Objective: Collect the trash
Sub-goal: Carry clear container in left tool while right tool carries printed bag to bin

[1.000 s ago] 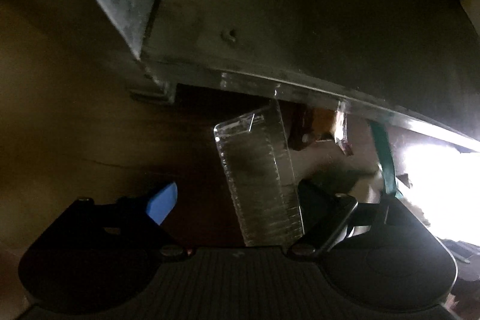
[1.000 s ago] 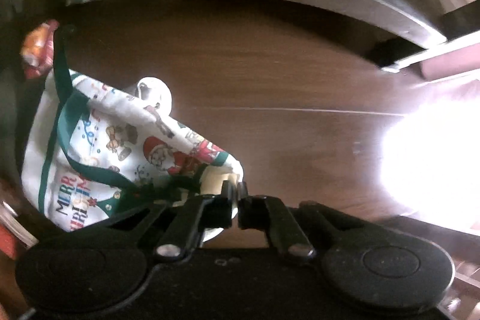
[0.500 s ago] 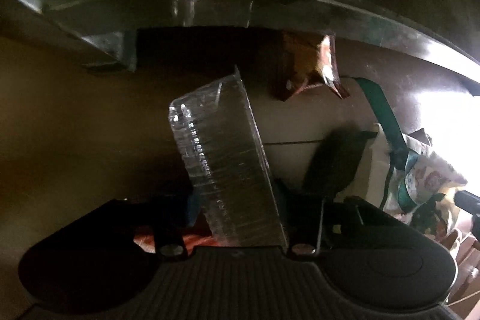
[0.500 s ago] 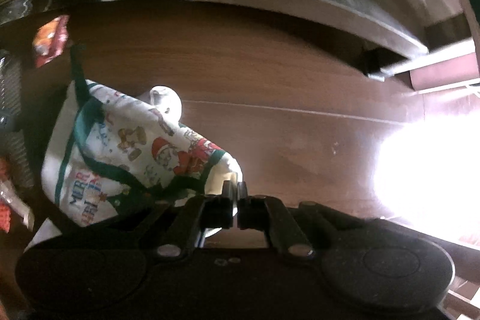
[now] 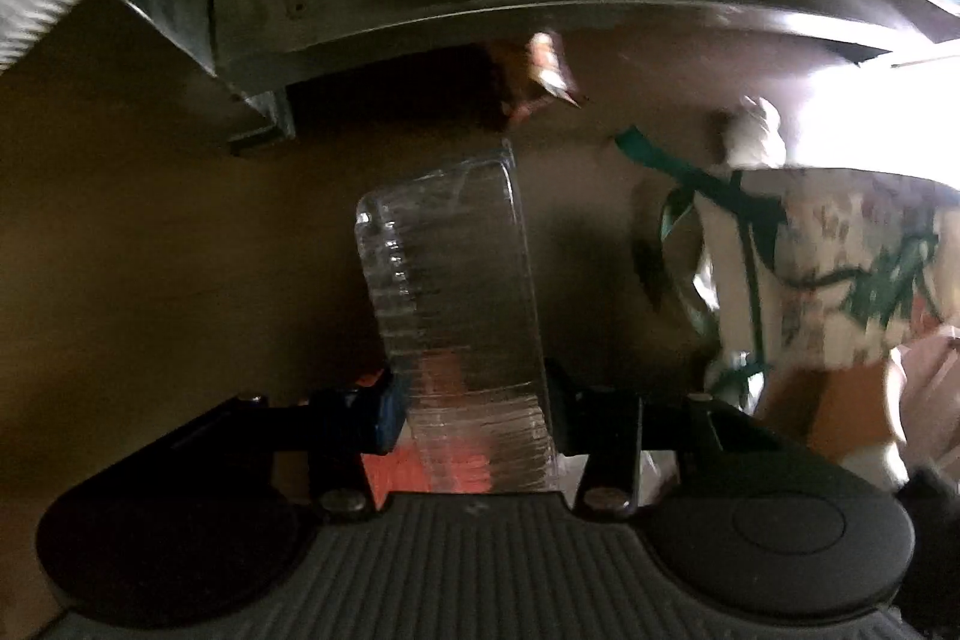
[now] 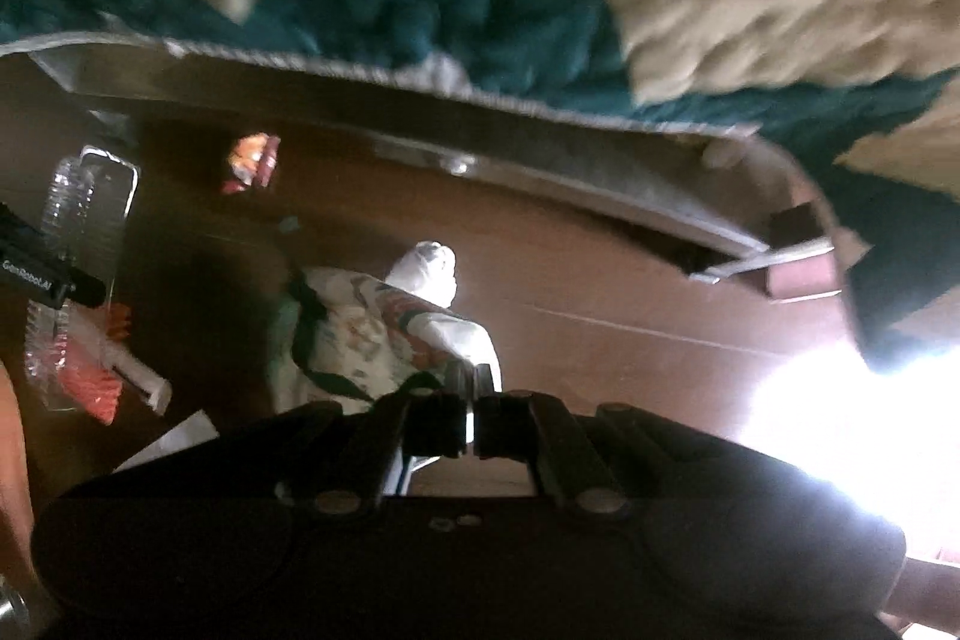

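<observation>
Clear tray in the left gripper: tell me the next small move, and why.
Probably carry the clear tray right, over the bag. The left gripper is shut on it, the right gripper holds the bag's edge beside it, and the tray isn't in the bag yet.

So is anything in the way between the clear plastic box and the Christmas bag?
Nothing visible. The left gripper holds the clear plastic box, and only bare wooden floor lies between it and the Christmas bag to its right.

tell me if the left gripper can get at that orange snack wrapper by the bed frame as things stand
Probably not yet. The left gripper is shut on the clear plastic container, so its fingers are occupied. The orange snack wrapper lies on bare floor ahead with nothing between, so the path looks free once the container is dropped.
</observation>
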